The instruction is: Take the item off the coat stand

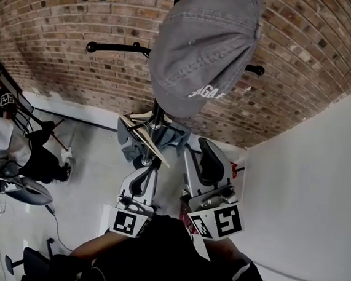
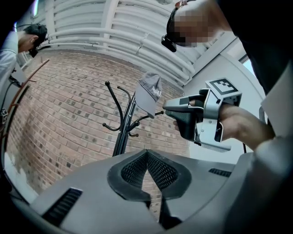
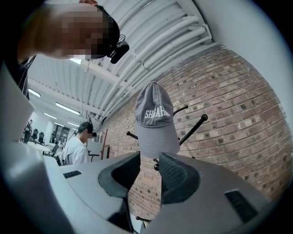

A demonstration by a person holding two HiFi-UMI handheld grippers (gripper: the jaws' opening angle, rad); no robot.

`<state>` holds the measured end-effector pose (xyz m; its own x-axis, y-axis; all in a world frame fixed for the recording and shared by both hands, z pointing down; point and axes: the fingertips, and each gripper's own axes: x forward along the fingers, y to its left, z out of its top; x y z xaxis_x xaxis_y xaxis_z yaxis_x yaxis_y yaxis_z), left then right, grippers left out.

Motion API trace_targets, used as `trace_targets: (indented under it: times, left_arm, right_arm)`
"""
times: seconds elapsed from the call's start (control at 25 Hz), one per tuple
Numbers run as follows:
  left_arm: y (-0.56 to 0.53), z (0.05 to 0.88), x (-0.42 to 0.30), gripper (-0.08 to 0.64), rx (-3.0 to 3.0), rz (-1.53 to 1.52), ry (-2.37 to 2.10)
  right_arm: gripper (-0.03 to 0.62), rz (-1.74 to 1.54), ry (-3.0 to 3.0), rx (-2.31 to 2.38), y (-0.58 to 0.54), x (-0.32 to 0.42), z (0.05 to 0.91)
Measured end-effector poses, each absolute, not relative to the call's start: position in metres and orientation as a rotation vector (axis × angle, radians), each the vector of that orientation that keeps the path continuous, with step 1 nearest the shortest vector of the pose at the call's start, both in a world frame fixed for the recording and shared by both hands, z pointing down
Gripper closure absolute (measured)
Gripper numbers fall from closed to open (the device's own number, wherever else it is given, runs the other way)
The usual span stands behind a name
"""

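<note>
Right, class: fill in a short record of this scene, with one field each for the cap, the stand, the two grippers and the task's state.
cap: grey, white lettering, hanging on the stand
stand: black, in front of a brick wall
left gripper: shut, empty
right gripper: open, nothing between its fingers, pointed at the cap
task state: cap not yet taken off

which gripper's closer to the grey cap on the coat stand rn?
Right. The right gripper is open just below the grey cap, with the brim directly ahead of its jaws. The left gripper is farther off, with the cap small beyond it.
</note>
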<state>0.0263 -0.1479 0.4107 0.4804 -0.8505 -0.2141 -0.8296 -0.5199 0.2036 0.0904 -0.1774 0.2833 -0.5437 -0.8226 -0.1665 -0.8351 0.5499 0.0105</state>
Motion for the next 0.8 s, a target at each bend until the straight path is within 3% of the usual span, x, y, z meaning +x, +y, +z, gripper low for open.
trace_targets:
  times: [0.8]
  left_arm:
    - [-0.149, 0.414, 0.015, 0.543, 2.662, -0.422, -1.472]
  right_arm:
    - [0.476, 0.147, 2.561, -1.359, -0.203, 0.092, 0.221]
